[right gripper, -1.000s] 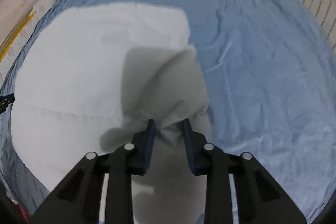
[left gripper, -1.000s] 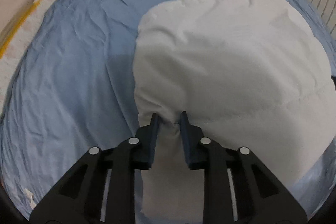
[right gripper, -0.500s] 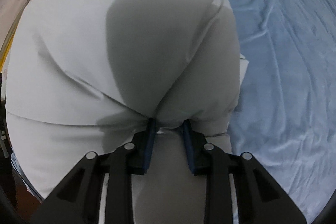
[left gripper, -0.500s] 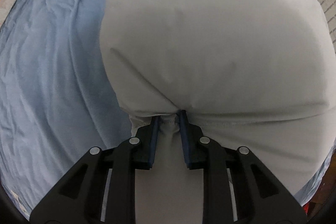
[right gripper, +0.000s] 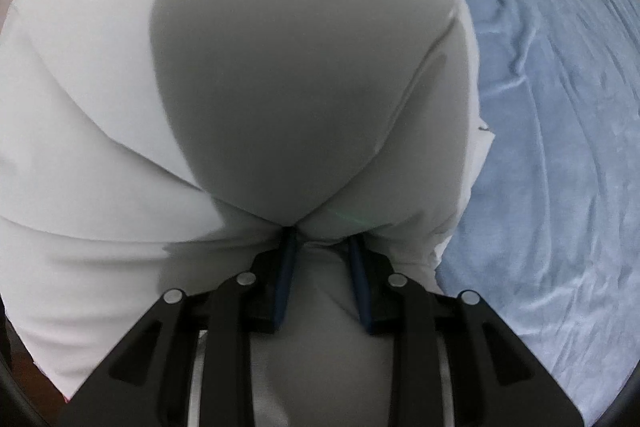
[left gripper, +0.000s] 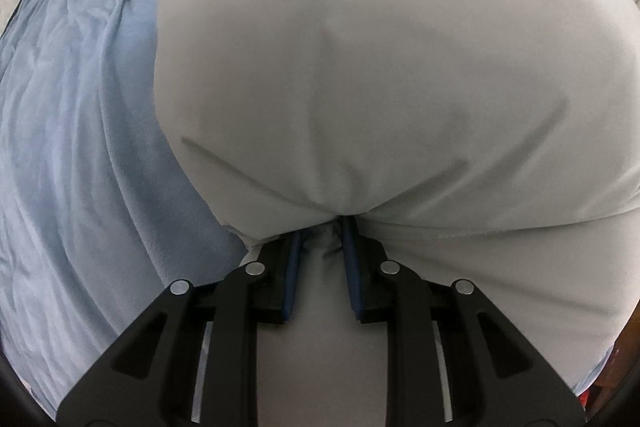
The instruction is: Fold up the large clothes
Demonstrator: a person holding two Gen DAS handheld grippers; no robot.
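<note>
Left tool [left gripper: 322, 227] was clamped on a bunched edge of the white garment [left gripper: 400, 67]. Right tool [right gripper: 320, 239] was clamped on another part of that edge. Garment billowed ahead of both tools, over the blue bedsheet [left gripper: 72, 147]. Its long axis could not be determined.

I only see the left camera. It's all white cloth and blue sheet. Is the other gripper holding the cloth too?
Observer: Yes. The right gripper is shut on the same white cloth, bunched between its fingers.
Child: Is the blue sheet on that side too?
Observer: Yes, the blue sheet lies wrinkled along the right of that view.
Child: Anything funny on the cloth there?
Observer: A big dark shadow falls across the middle of it, just above the gripper.
</note>
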